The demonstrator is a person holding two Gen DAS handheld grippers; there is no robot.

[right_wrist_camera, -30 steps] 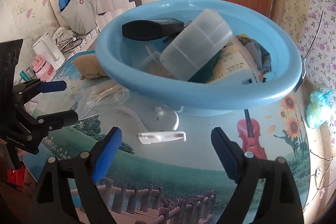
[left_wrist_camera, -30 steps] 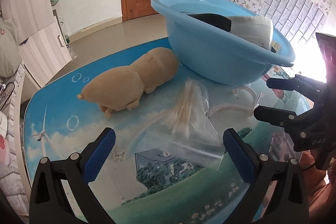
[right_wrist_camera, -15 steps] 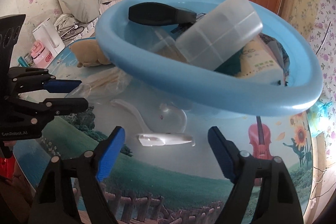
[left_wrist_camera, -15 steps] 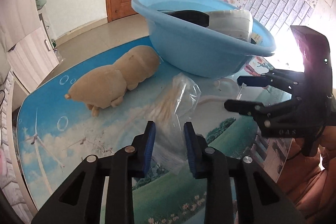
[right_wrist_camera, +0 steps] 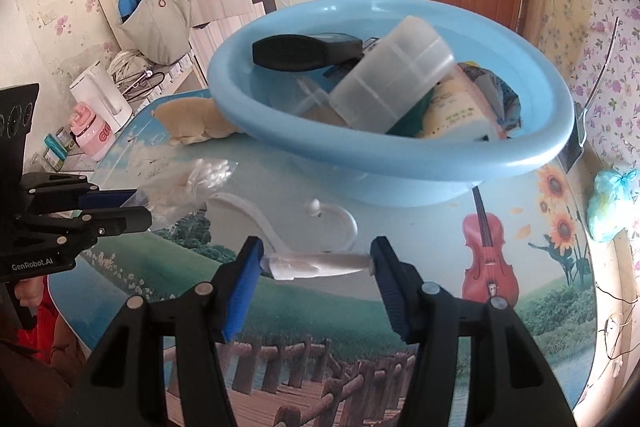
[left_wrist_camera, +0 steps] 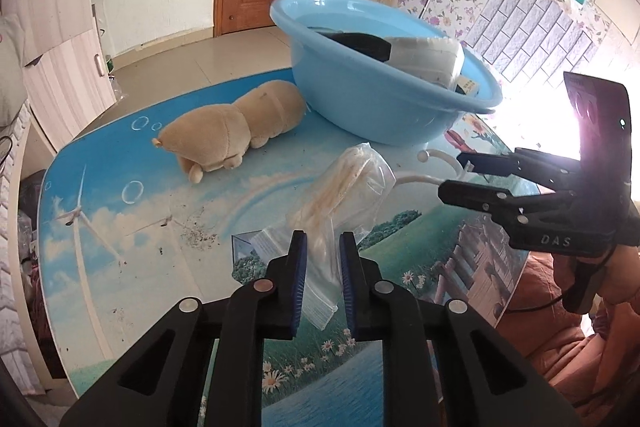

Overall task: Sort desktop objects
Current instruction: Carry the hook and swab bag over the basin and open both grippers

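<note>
Two grips are forming at once: in the left wrist view the left gripper has just narrowed onto the near end of the clear bag of cotton swabs, with the blue basin at one o'clock, so lift gently or the thin film may slip. In the right wrist view the right gripper has been closing half-wide on the white plastic hook, whose ends meet both pads; the basin sits at twelve o'clock, so I'd keep it level.
</note>
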